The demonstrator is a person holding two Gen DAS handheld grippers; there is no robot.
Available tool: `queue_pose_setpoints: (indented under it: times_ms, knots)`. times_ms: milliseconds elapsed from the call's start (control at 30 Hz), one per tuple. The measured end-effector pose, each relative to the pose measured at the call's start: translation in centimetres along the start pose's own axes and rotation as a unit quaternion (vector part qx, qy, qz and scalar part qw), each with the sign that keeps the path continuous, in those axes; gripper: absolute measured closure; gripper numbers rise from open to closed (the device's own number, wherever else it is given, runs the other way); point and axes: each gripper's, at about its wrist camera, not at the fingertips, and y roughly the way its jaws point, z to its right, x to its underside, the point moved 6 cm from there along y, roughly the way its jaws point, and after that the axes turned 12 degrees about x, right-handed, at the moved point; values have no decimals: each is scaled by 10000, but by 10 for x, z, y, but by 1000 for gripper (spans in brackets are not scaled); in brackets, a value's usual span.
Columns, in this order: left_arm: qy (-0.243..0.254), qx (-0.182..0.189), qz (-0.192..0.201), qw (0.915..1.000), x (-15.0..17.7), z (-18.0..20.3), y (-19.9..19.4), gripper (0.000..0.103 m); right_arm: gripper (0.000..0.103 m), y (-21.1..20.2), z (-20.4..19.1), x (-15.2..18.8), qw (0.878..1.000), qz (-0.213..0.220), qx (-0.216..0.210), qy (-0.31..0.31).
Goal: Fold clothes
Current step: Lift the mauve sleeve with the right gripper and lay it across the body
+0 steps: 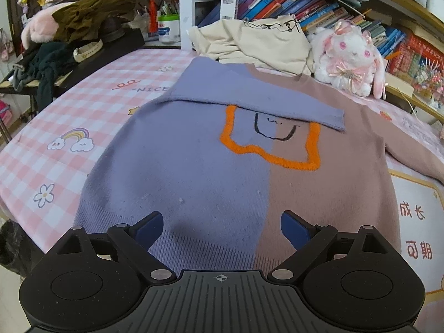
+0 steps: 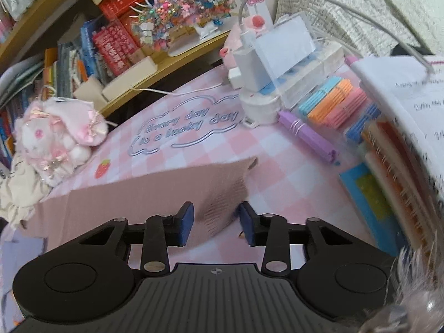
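Items counted on the pink checked bed cover (image 1: 63, 116): one two-colour sweater (image 1: 194, 172), spread flat at the middle; one cream garment (image 1: 258, 44), heaped at the far edge; one white plush rabbit (image 1: 349, 58), at the far right corner. Grippers in view: two, the left gripper (image 1: 222, 229) and the right gripper (image 2: 216, 222).

The left gripper (image 1: 222, 229) is pointing forward and downward, its two blue-padded fingers (image 1: 149, 229) standing wide apart with nothing between them, and its black linkage arms are splaying outward from the ribbed body. The right gripper (image 2: 216, 223) is also tilting downward, and its blue pads (image 2: 186, 223) are standing much nearer to each other, with the ribbed cuff of the sweater's sleeve (image 2: 219, 213) lying in the gap; whether the pads are pressing on it cannot be told. Its view is looking blurred.
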Motion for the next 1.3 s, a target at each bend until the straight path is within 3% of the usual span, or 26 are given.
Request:
queue_pose_setpoints:
  times_ms: [233,500,600,667,867,1133,1300]
  knots:
    - [58,-21,-85,9999,3,-1,-1,9,69,7,9,-12,9998,134,115,-18]
    - [43,19,-126,9999,2,-1,2,9,68,3,6,-7,9994,-219,-232,137]
    - [119,67,-143,9998,3,4,5,9,76,2,4,-5,9998,-194,-104,-27]
    - [145,95,-157,9997,4,5,6,9,92,3,1,-5,9993,-168,79,-340]
    - [75,108,-113,9998,4,3,6,9,98,1,-2,-10,9972,-167,174,-710]
    - [79,101,36,9999,-2,-7,7,9,98,-35,-46,-32,9962,165,-476,-703]
    - [248,188,46,9995,-6,-16,7,9,98,-60,-101,-44,9910,392,-981,-818]
